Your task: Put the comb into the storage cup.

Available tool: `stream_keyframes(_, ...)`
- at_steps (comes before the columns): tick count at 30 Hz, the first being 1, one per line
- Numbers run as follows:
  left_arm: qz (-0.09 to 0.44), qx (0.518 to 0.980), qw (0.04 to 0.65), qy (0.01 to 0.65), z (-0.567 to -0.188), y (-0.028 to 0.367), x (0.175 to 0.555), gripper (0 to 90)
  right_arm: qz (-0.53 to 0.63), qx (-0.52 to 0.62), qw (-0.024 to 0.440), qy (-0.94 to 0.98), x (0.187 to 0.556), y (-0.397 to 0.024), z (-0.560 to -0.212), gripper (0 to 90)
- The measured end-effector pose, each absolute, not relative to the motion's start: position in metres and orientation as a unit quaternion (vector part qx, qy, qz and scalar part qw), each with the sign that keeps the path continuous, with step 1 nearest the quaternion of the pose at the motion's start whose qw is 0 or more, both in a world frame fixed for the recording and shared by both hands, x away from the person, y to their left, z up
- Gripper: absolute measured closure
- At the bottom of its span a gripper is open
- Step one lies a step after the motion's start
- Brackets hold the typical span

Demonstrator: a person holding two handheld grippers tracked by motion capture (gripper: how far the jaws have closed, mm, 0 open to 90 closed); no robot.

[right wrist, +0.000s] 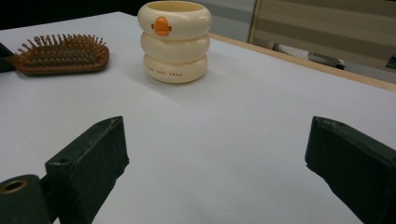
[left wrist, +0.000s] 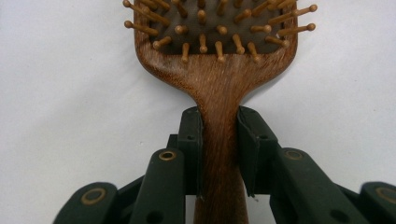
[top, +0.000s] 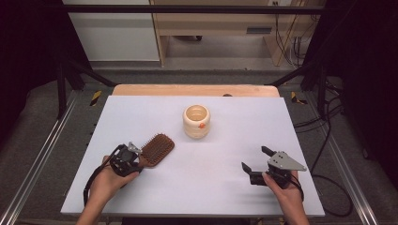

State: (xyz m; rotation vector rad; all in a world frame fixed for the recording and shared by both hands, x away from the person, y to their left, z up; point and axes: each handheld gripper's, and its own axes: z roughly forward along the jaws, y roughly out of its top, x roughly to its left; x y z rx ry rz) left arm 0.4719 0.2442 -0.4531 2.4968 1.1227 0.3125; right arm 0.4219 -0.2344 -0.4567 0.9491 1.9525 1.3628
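While lying near-left on the white bench [top: 225,187]: brown wooden paddle hairbrush [left wrist: 219,70]
Left claw [left wrist: 219,140]: clamped on the hairbrush handle
Right claw [right wrist: 215,158]: spread wide, holding nothing

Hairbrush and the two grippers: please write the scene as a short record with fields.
held thing: wooden hairbrush, bristles up, head lying on the table
left gripper: jaws closed on both sides of the hairbrush handle
right gripper: jaws wide apart, nothing between them, over bare table
other thing: cream ringed cup with an orange mark, upright, apart from the hairbrush
cup position: behind the hairbrush, near the table's middle
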Motion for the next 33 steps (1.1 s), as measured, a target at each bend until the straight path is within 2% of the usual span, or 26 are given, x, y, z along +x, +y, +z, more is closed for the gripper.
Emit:
stream_keyframes(13,0.149,0.879,0.235,0.388,-0.451,0.251,0.465,72.5,0.512,0.352,0.285,0.730,0.422,-0.233,-0.456,6.1)
stream_keyframes(16,0.161,0.870,0.260,0.387,-0.446,0.255,0.463,72.5,0.512,0.353,0.284,0.730,0.422,-0.233,-0.456,6.0)
stream_keyframes(18,0.187,0.858,0.282,0.387,-0.441,0.258,0.461,72.5,0.511,0.352,0.285,0.730,0.422,-0.233,-0.456,6.0)
stream_keyframes(22,0.189,0.838,0.323,0.396,-0.438,0.264,0.460,72.4,0.512,0.353,0.285,0.730,0.422,-0.233,-0.456,6.0)
stream_keyframes(23,0.198,0.825,0.352,0.396,-0.437,0.268,0.458,72.5,0.512,0.353,0.284,0.730,0.422,-0.232,-0.456,6.0)
stream_keyframes(33,0.226,0.797,0.400,0.392,-0.430,0.270,0.451,72.4,0.515,0.357,0.277,0.729,0.422,-0.232,-0.456,6.0)
